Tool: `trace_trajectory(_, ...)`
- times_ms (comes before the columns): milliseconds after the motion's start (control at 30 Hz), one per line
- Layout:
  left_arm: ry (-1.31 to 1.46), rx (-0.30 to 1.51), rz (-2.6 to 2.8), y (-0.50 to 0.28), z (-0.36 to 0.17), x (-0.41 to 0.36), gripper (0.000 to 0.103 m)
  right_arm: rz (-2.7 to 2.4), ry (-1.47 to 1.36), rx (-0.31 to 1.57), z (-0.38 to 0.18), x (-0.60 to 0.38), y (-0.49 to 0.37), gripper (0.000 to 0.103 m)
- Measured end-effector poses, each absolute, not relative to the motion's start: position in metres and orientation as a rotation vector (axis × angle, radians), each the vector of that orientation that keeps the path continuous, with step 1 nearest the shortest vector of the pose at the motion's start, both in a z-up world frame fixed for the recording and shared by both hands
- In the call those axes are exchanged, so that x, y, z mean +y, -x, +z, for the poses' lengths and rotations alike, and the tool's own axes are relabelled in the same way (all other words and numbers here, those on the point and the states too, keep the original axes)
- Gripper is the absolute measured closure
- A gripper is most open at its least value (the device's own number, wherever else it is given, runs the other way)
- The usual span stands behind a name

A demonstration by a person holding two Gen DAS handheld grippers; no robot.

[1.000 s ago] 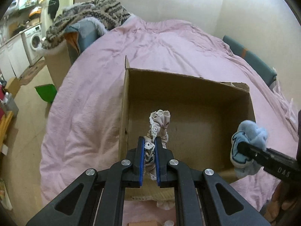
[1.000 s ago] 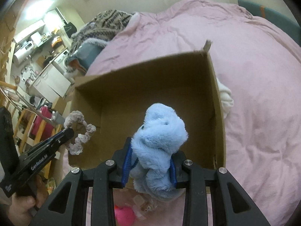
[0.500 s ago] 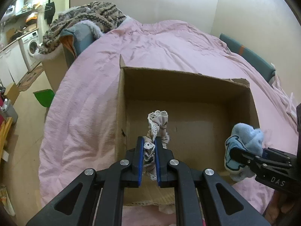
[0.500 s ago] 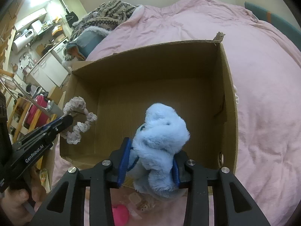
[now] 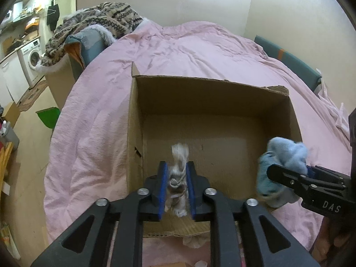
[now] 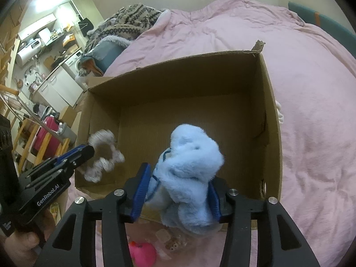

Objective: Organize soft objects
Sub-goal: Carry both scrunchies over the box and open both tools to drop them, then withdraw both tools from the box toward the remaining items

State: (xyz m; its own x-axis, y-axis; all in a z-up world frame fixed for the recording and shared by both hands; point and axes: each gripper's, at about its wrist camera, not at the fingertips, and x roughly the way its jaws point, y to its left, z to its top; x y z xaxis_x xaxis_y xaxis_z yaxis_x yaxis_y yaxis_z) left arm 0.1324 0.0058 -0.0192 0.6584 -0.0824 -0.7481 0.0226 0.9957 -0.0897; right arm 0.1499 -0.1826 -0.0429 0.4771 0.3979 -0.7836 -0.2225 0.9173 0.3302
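While both grabs look done, box [image 5: 213, 133] floor is bare | left gripper [image 5: 176, 184] pinching frilly scrunchie [image 6: 102, 155] over near-left corner | right gripper [image 6: 178, 191] clamped on blue plush [image 6: 191, 169] over near rim | drops left, plus pink toy [image 6: 142, 252] outside

We see a pink duvet [image 5: 178, 51] – a patterned knit blanket [image 5: 100, 20] heaped beyond it – and a washing machine [image 5: 33, 59] far left.
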Motion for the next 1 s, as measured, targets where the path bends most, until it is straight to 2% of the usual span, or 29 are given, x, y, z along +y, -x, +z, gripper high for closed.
trace_trajectory(67,0.062,0.842,-0.061,-0.131,-0.018,0.004,0.072,0.388,-0.194,0.997,-0.042,-0.183,-0.148,0.051)
trace_trajectory(133,0.052,0.832,-0.057,-0.129,-0.017,0.002,0.052,0.395,-0.186,0.984,-0.039,-0.181,-0.148,0.051)
trace_trajectory(200,0.045,0.822,-0.059,-0.127,-0.015,0.0,0.038,0.394,-0.175,0.976,-0.038,-0.18,-0.147,0.045)
trace_trajectory(233,0.04,0.816,-0.061,-0.126,-0.015,-0.001,0.033,0.391,-0.174,0.973,-0.037,-0.18,-0.147,0.038)
trace_trajectory(367,0.024,0.809,-0.054,-0.125,-0.012,-0.003,0.031,0.381,-0.195,0.962,-0.035,-0.183,-0.15,0.029)
trace_trajectory(1000,0.064,0.821,-0.043,-0.095,0.006,0.009,0.031,0.363,-0.192,0.963,-0.019,-0.193,-0.127,0.029)
